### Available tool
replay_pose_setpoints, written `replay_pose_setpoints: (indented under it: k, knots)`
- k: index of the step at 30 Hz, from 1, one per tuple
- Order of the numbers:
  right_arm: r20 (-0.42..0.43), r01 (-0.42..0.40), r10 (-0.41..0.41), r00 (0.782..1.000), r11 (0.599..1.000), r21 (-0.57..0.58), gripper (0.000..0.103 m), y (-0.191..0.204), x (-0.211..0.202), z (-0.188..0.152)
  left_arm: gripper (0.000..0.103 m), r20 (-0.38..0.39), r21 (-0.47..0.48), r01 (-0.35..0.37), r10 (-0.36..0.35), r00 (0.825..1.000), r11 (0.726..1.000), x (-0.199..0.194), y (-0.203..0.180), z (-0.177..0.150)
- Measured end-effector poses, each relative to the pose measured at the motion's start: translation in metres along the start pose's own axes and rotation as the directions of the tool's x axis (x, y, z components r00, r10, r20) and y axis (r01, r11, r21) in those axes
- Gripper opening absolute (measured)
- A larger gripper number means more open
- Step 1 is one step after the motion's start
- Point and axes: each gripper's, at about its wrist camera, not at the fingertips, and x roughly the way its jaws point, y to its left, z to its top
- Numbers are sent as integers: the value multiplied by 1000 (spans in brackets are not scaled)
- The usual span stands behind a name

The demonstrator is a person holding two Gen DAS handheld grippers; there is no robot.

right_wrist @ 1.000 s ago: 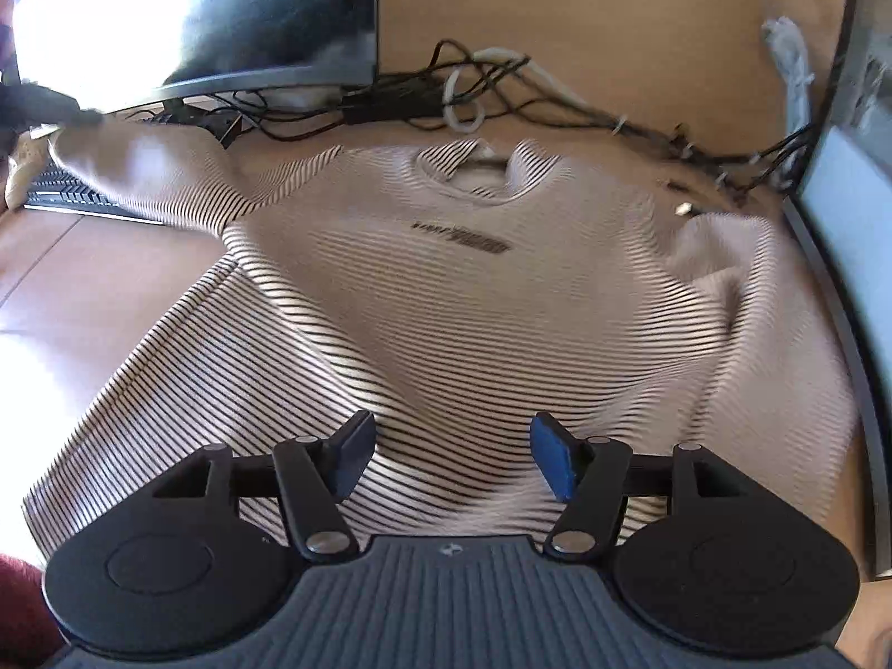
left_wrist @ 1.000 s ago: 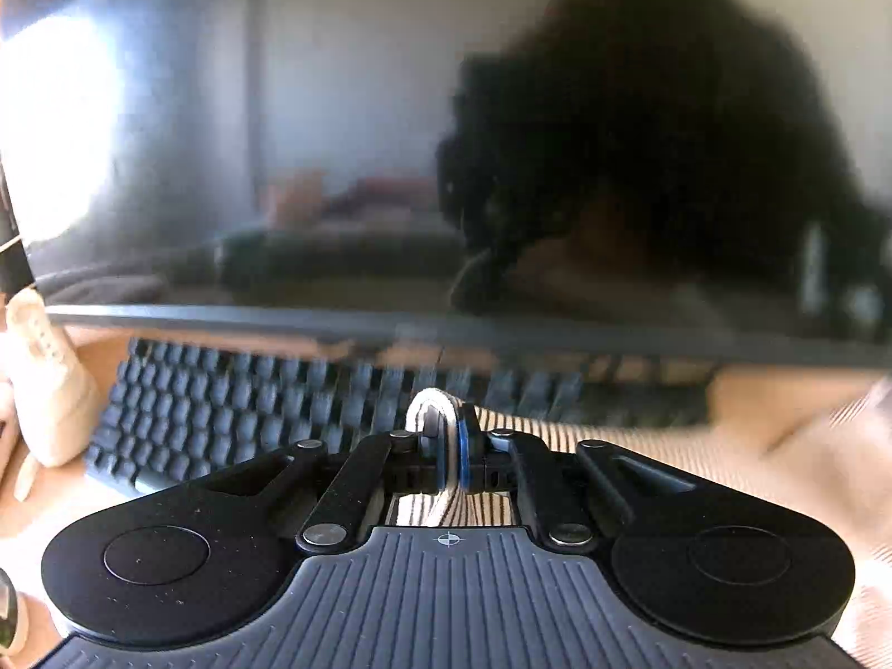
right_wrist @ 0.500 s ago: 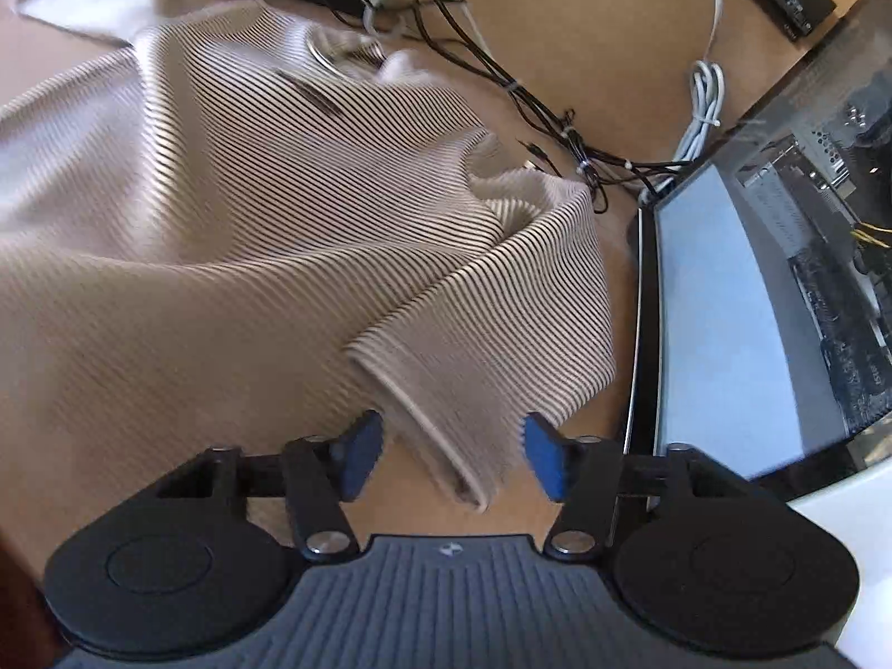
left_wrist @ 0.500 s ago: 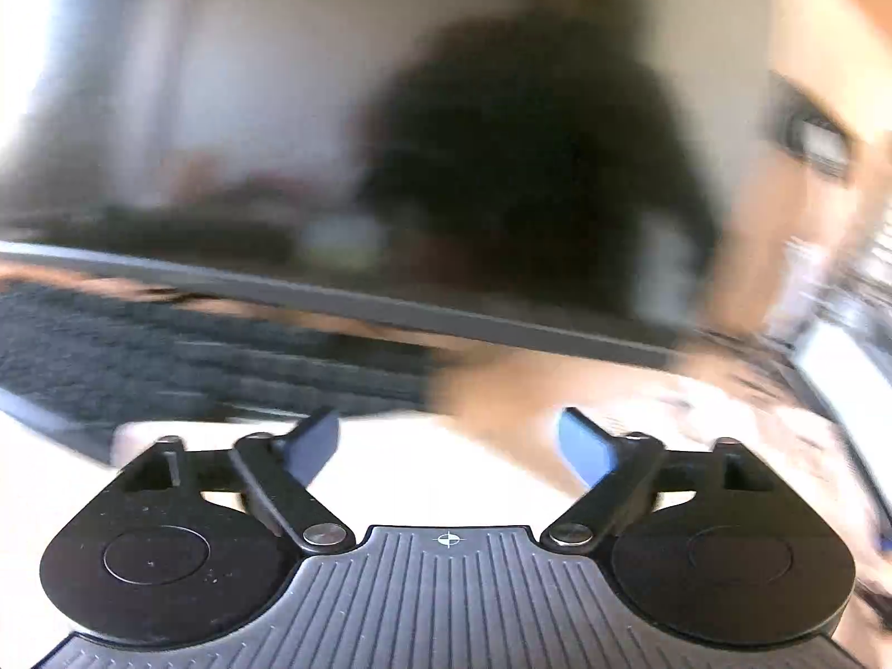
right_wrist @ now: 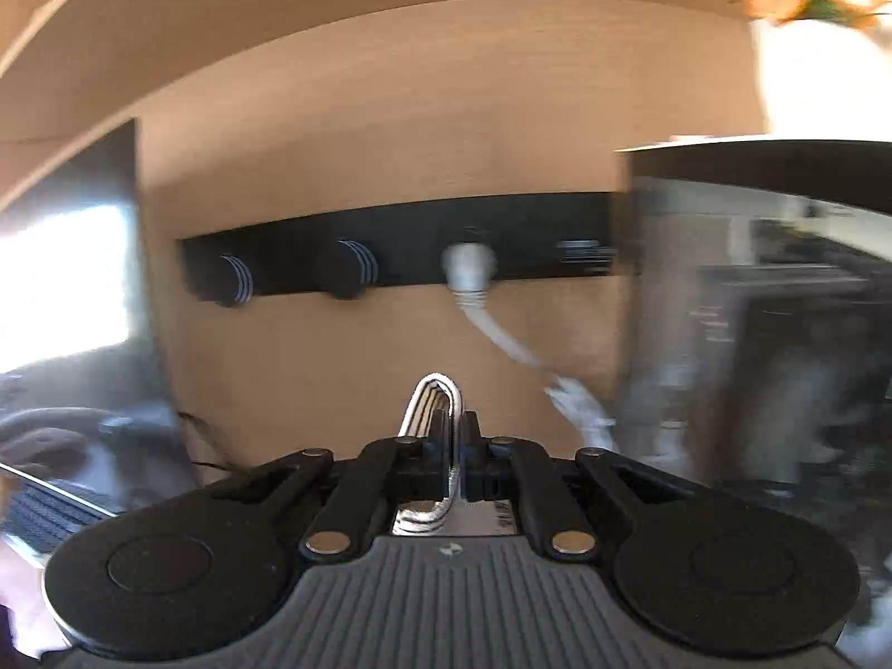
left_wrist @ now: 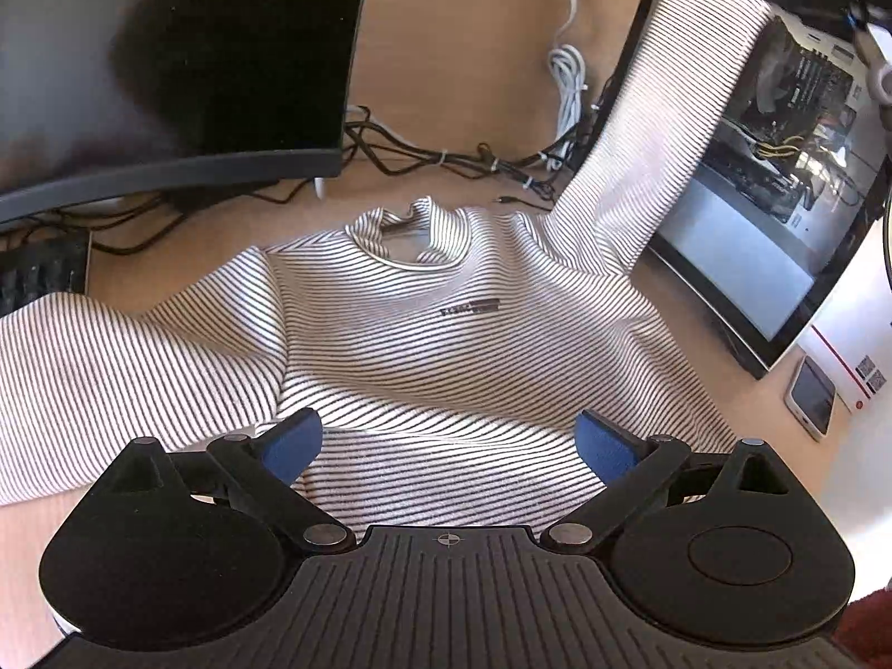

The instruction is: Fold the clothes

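Pinching a fold of the white, black-striped knit sweater [left_wrist: 446,345] between tightly closed jaws, our right gripper [right_wrist: 452,446] lifts one sleeve off the wooden desk [left_wrist: 463,83]; our left gripper [left_wrist: 449,440] hovers over the hem, jaws spread wide, empty.

The left gripper [left_wrist: 449,443] is matte black plastic: a ribbed centre plate with a small crosshair mark, two round discs at its sides, and linkage arms pinned with silver rivets that carry blue-padded fingers [left_wrist: 292,440]. The right gripper [right_wrist: 454,446] has the same black discs, rivets and crosshair on a greyer ribbed plate.
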Motion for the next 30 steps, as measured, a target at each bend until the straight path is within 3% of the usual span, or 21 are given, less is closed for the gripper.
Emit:
replay_pose_setpoints:
  k: [5, 10, 14, 16, 18, 20, 25, 27, 28, 29, 30]
  knots:
    - [-79, -141, 142, 987, 990, 18, 3, 47, 56, -23, 103, 8, -59, -31, 31, 999, 998, -16, 8, -3]
    - [-174, -231, 238, 956, 971, 55, 3, 87, 113, -55, 103, -16, -101, -63, 61, 998, 993, -28, 15, -11]
    - [-203, -281, 296, 933, 954, 102, 5, 106, 123, -77, 103, -45, -122, -84, 79, 996, 989, -28, 21, -17]
    - [-201, -295, 314, 928, 948, 123, 15, 107, 123, -82, 103, -55, -134, -93, 87, 995, 987, -27, 23, -18]
    - [-181, -295, 315, 932, 947, 129, 44, 101, 119, -81, 103, -63, -146, -94, 85, 994, 985, -24, 25, -17]
    - [-168, -282, 300, 939, 951, 125, 56, 96, 113, -82, 103, -61, -146, -90, 82, 995, 985, -21, 24, -13]
    - [-180, -208, 236, 955, 965, 162, 63, 56, 91, -103, 103, -19, -149, -62, 59, 998, 987, -8, 22, 9]
    - [-197, -170, 207, 958, 967, 191, 64, 39, 76, -122, 98, 3, -186, -53, 54, 999, 981, 4, 26, 25]
    - [-207, -150, 194, 959, 966, 210, 65, 32, 69, -133, 89, 9, -203, -57, 60, 998, 978, 11, 28, 33]
    - [-223, -134, 186, 957, 964, 228, 66, 26, 61, -146, 73, 13, -218, -62, 67, 998, 974, 18, 31, 41]
    - [-240, -119, 180, 954, 962, 245, 66, 20, 53, -159, 66, 11, -226, -76, 81, 997, 971, 27, 34, 48]
